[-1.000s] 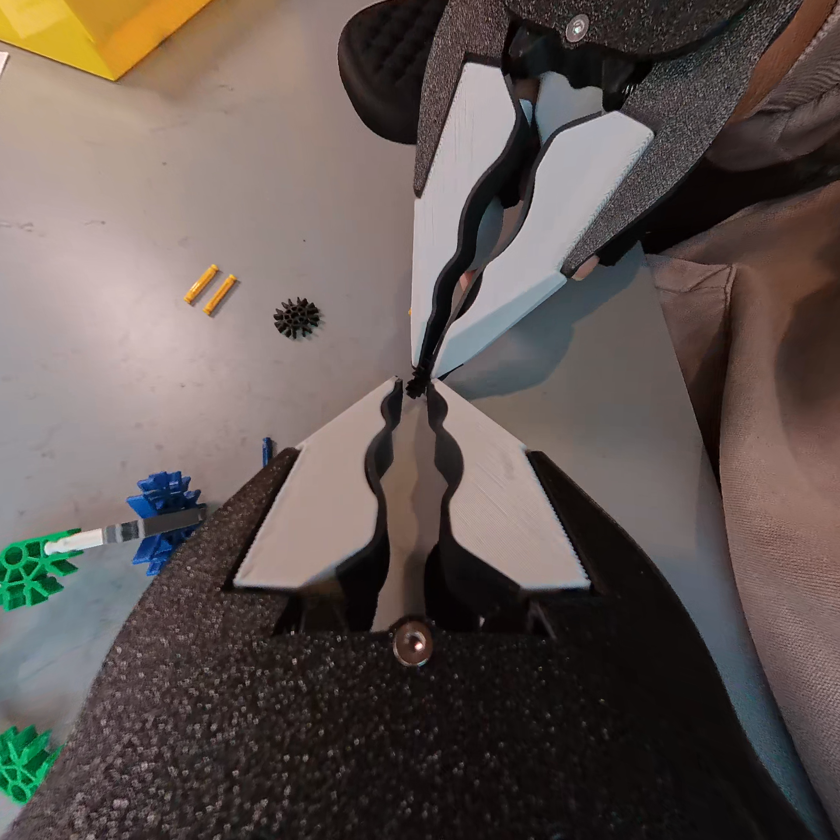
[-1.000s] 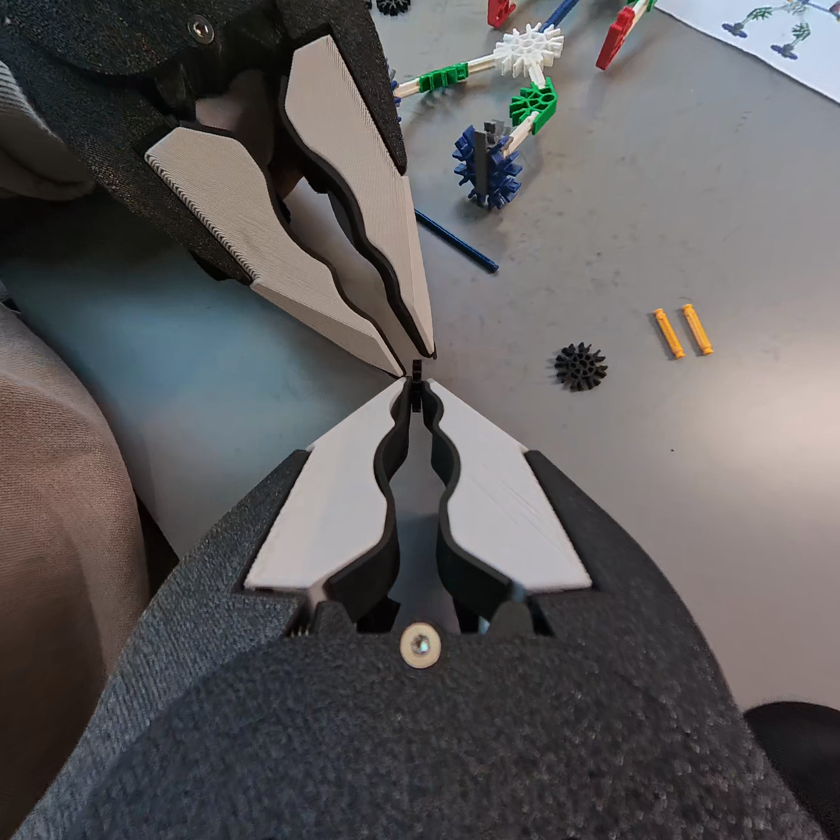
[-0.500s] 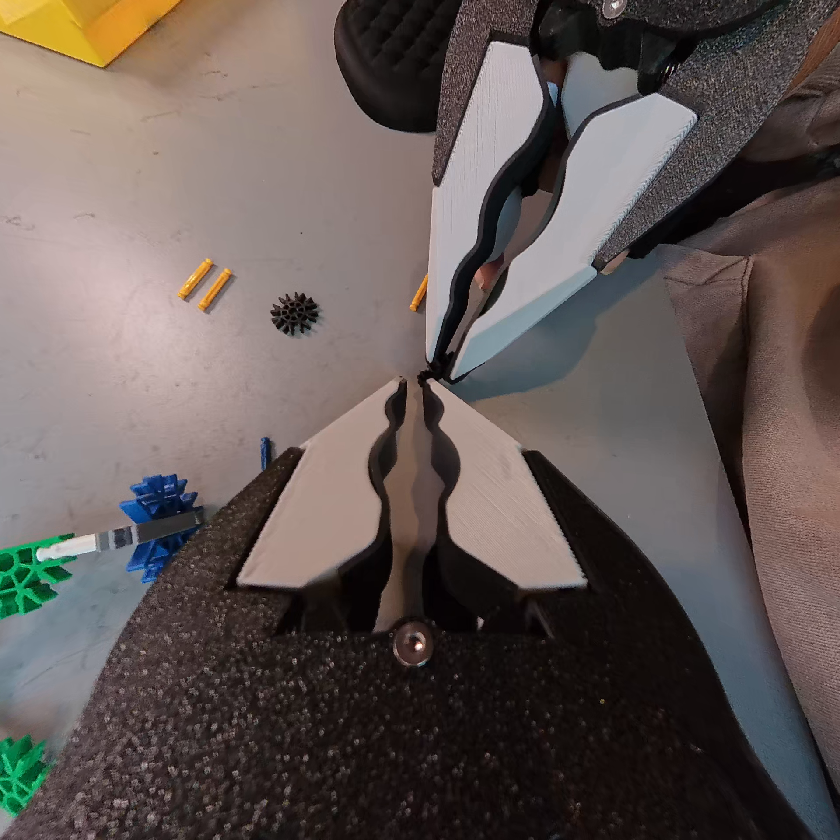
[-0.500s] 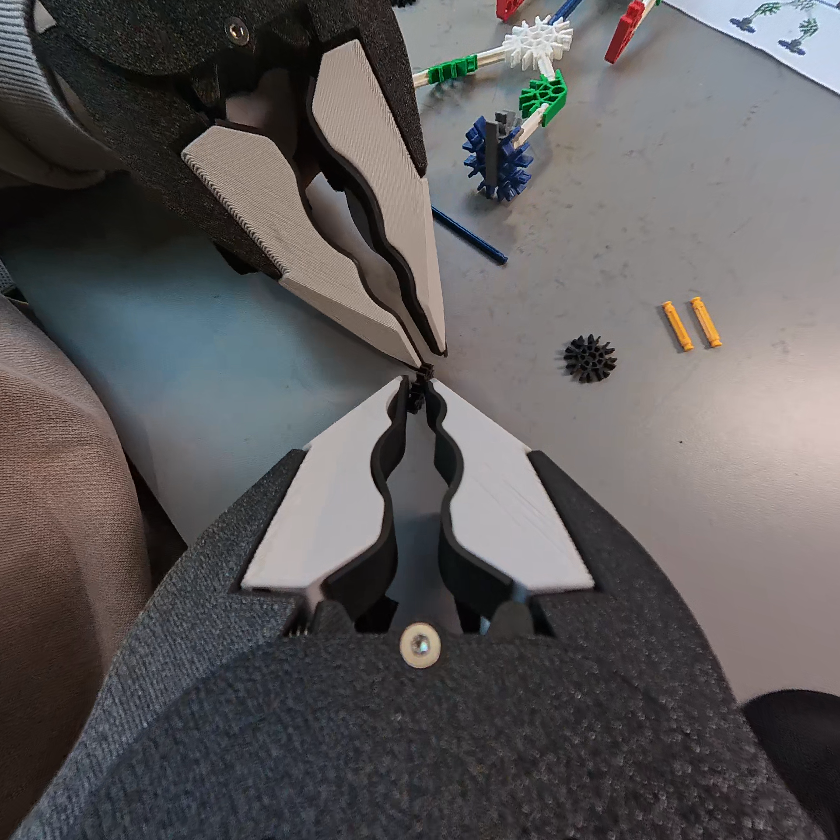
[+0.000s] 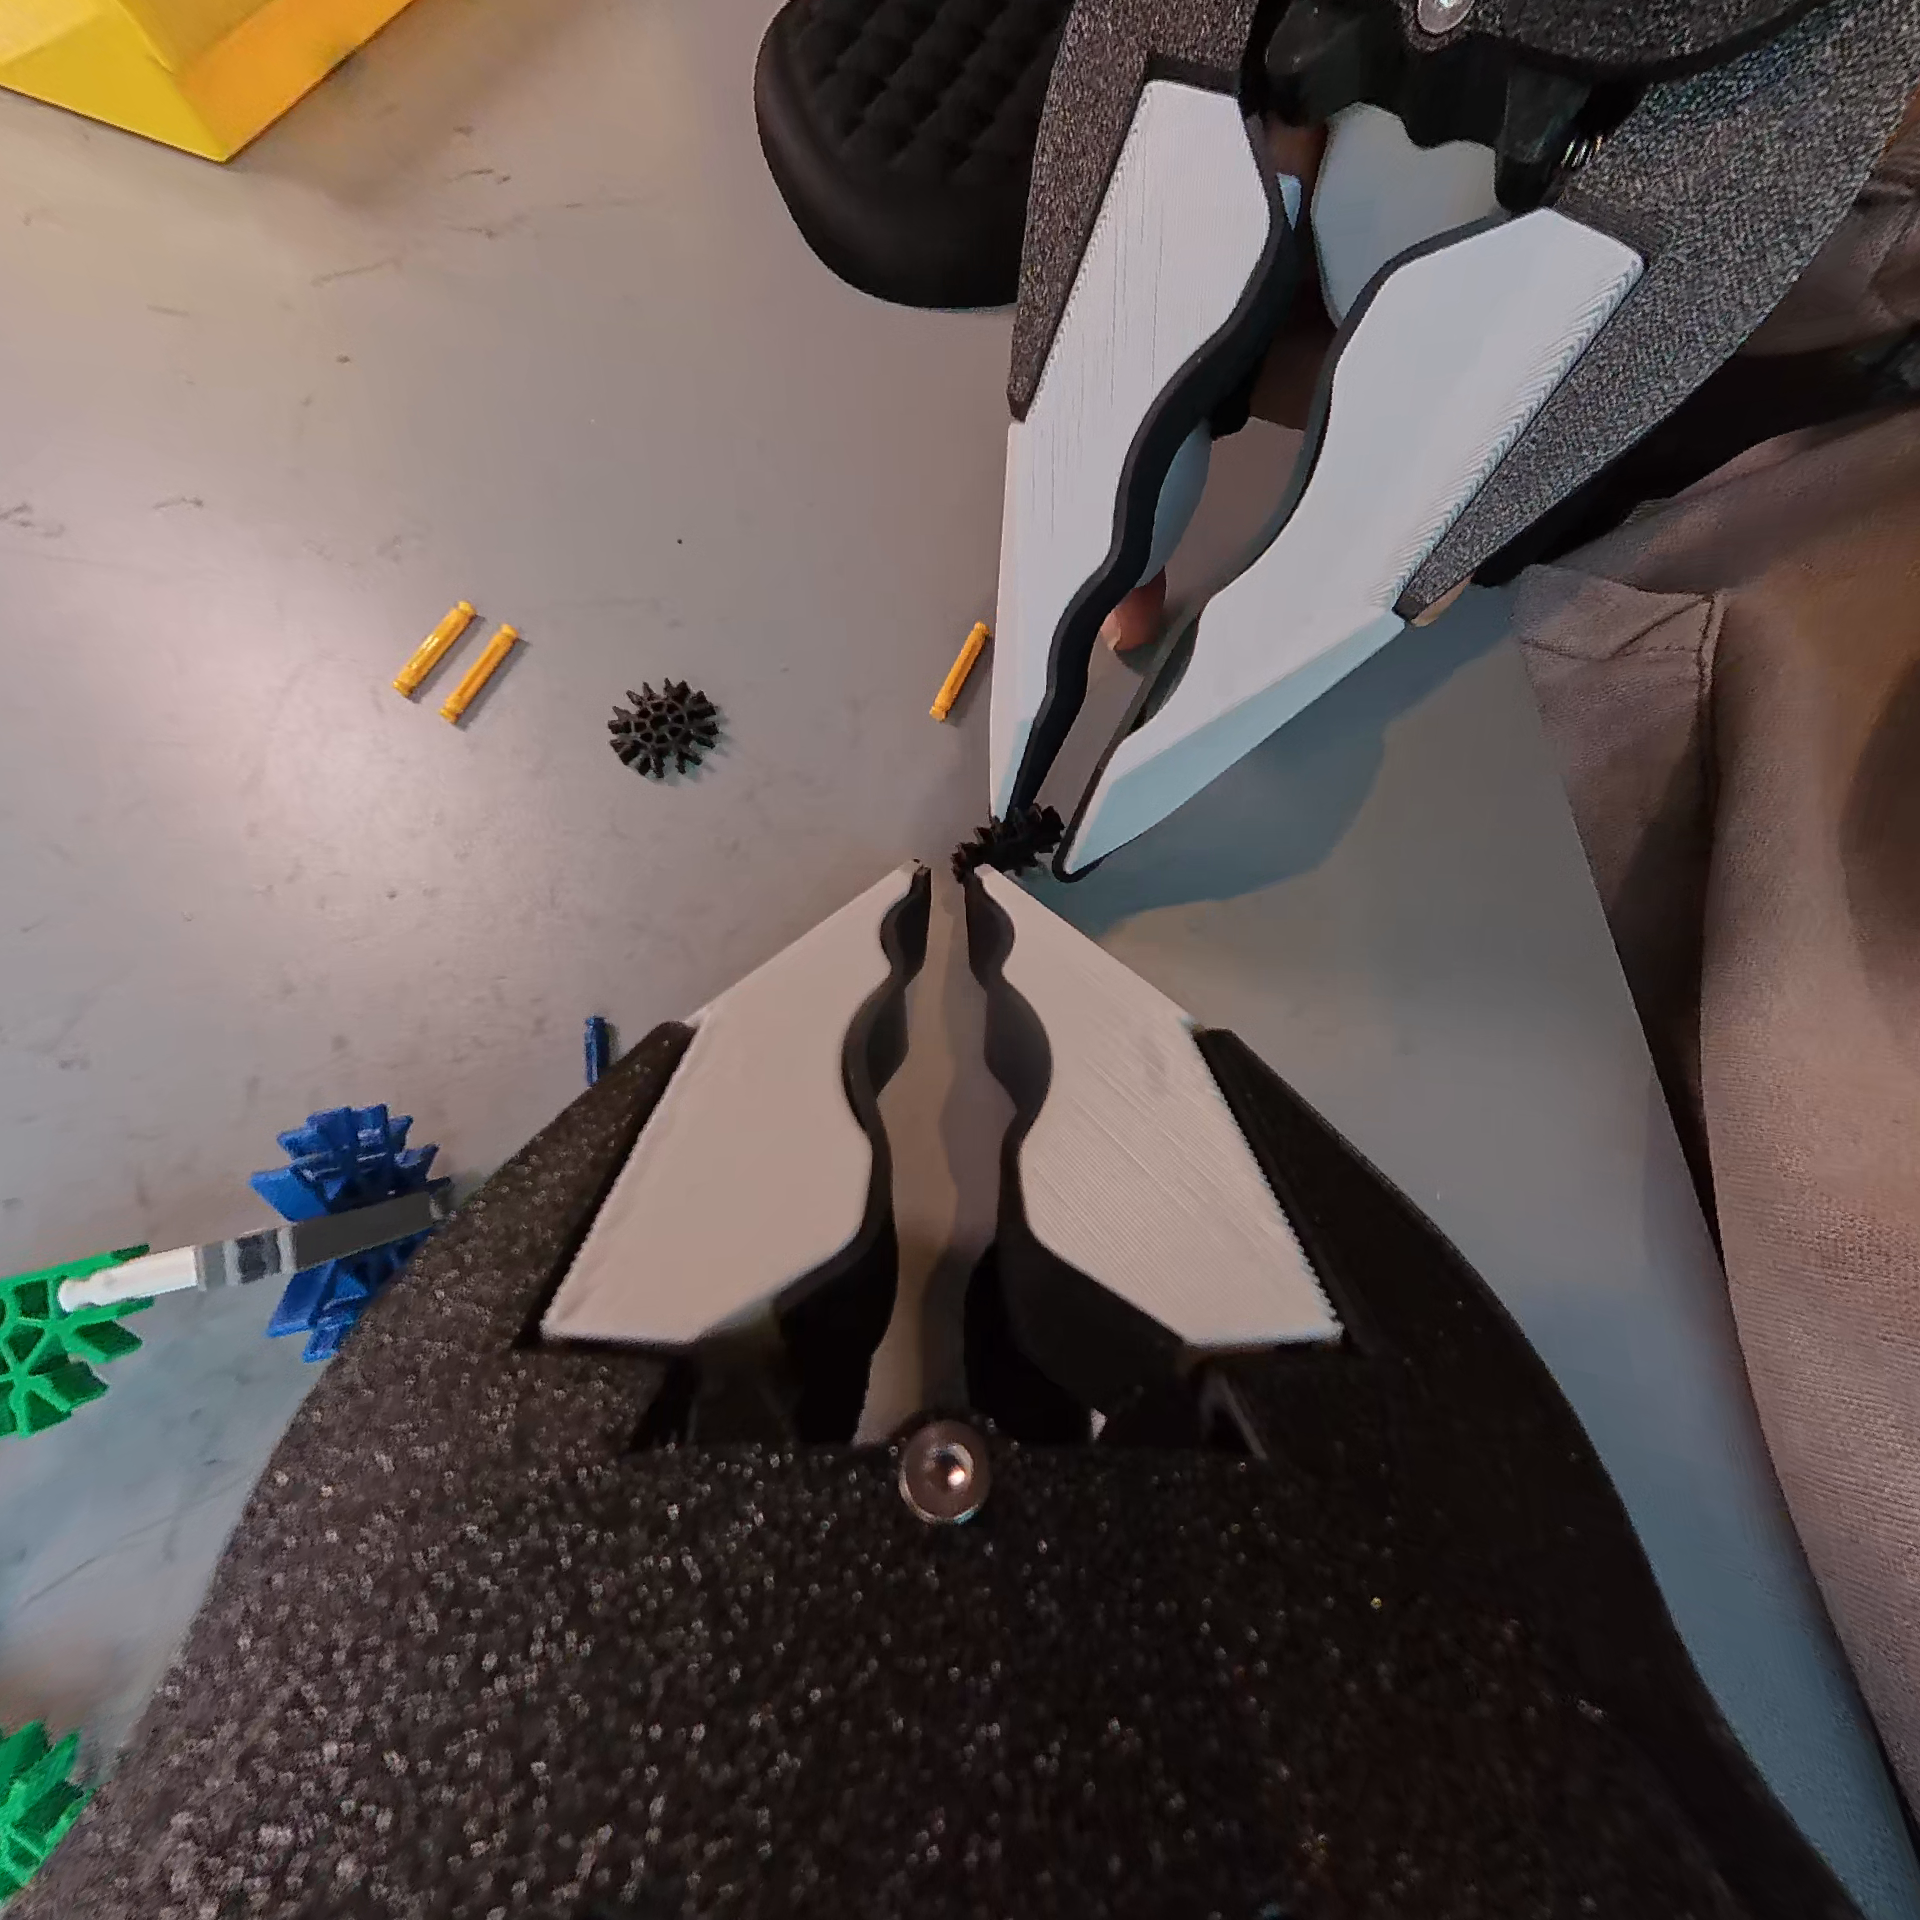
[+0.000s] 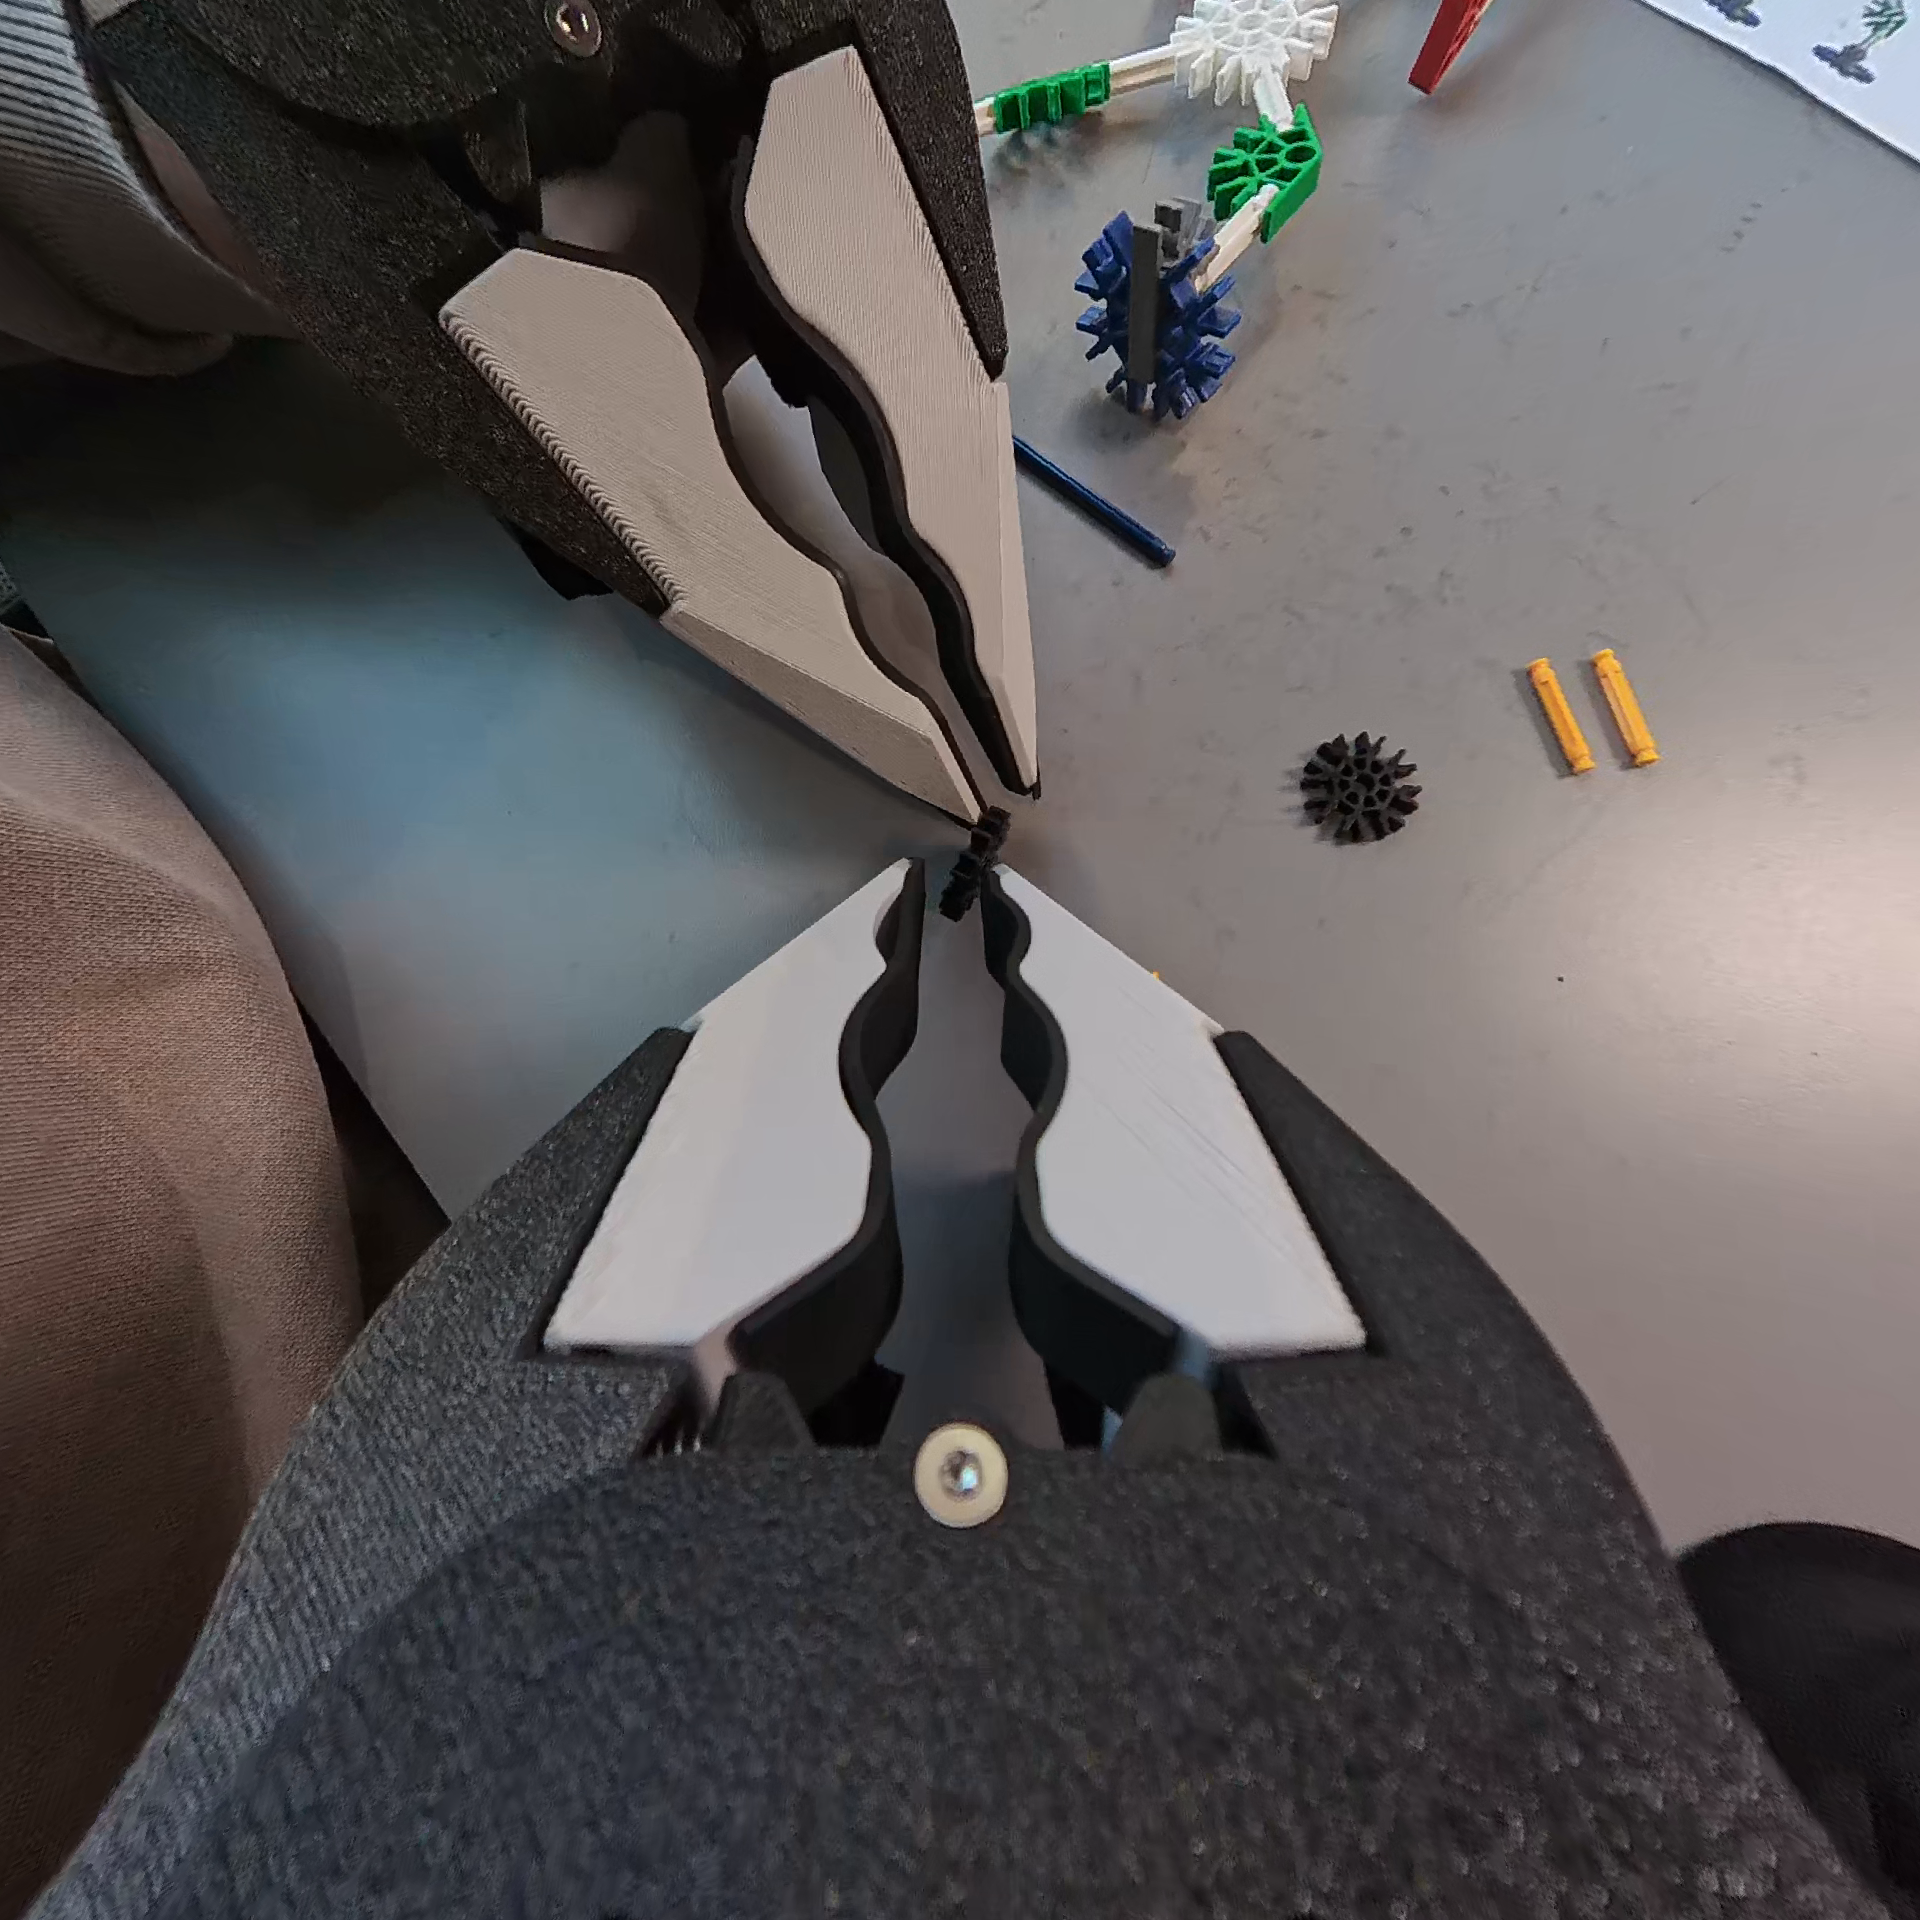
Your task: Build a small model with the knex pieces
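Right claw [image 6: 951, 883] is closed down to a narrow gap on a small black toothed connector [image 6: 971, 862], which is gripped edge-on at the very fingertips and held clear of the grey surface [image 5: 312, 416]. Left claw [image 5: 943, 878] is parted by only a thin slit, and nothing is seen between its tips. Its right fingertip is touched by the held connector.

The two claws are pointed at each other, tip to tip, above the near edge of the surface. The right one is angled in from the far side in the left wrist view. A fingertip of the person is glimpsed behind the right claw's fingers, and beige clothing [image 5: 1818, 1039] is seen close alongside.

On the surface:
- A second black toothed connector [image 5: 663, 727] lies flat, well apart from the claws.
- A pair of short yellow rods [image 5: 457, 675] lies side by side beyond it.
- One more yellow rod [image 5: 958, 670] lies just beside the right claw's finger.
- A blue connector [image 6: 1158, 312] with a grey rod stands joined to green [image 6: 1268, 166] and white [image 6: 1252, 42] pieces.
- A thin blue rod [image 6: 1091, 504] lies near that assembly.
- A yellow box [image 5: 208, 62] is seen at the far corner.
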A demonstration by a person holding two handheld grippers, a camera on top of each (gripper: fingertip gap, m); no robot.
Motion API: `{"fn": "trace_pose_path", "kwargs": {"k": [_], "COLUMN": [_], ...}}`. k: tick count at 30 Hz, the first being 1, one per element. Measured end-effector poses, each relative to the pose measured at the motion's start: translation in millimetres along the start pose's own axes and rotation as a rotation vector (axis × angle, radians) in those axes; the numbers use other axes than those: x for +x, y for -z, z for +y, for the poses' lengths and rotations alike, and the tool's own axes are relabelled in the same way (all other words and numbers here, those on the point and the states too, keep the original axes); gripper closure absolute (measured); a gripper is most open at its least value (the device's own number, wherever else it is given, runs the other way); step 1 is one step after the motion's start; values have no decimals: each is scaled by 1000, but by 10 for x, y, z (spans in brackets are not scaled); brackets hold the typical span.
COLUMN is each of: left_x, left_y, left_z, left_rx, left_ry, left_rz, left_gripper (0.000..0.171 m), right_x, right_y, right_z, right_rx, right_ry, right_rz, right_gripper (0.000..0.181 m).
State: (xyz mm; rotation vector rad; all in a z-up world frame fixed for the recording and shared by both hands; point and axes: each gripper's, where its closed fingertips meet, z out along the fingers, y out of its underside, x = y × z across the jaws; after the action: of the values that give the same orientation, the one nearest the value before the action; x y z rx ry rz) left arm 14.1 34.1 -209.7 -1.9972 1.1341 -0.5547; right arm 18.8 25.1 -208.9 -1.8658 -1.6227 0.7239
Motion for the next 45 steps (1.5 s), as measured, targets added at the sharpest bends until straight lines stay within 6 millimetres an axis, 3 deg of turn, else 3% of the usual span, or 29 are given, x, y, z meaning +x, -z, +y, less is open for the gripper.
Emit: {"fn": "trace_pose_path", "kwargs": {"k": [11, 14, 17, 21, 26, 36, 41, 45], "left_x": [-32, -120, -265, -437, -482, -279, -23, 224], "left_y": [3, 58, 189, 370, 445, 396, 354, 342], "left_z": [0, -34, -123, -216, -232, -315, -409, -506], "left_rx": [2, 23, 89, 175, 201, 218, 248, 295], "left_ry": [5, 17, 53, 105, 122, 69, 4, -43], "left_rz": [-16, -59, -112, -164, -174, -105, -11, 81], "left_gripper": [166, 166, 165, 162, 162, 161, 161, 156], "right_x": [0, 143, 393, 426, 406, 368, 303, 100], "right_y": [87, 247, 315, 277, 175, 228, 511, 663], "right_z": [22, 25, 229, 307, 298, 307, 59, -179], "right_rx": [-3, 12, -81, -129, -165, -139, -10, 89], "right_ry": [0, 49, 94, 108, 142, 130, 215, 345], "right_rz": [-23, -6, 40, -4, -34, -62, -48, -81], "right_gripper": [169, 168, 165, 165, 171, 180, 180, 180]}}
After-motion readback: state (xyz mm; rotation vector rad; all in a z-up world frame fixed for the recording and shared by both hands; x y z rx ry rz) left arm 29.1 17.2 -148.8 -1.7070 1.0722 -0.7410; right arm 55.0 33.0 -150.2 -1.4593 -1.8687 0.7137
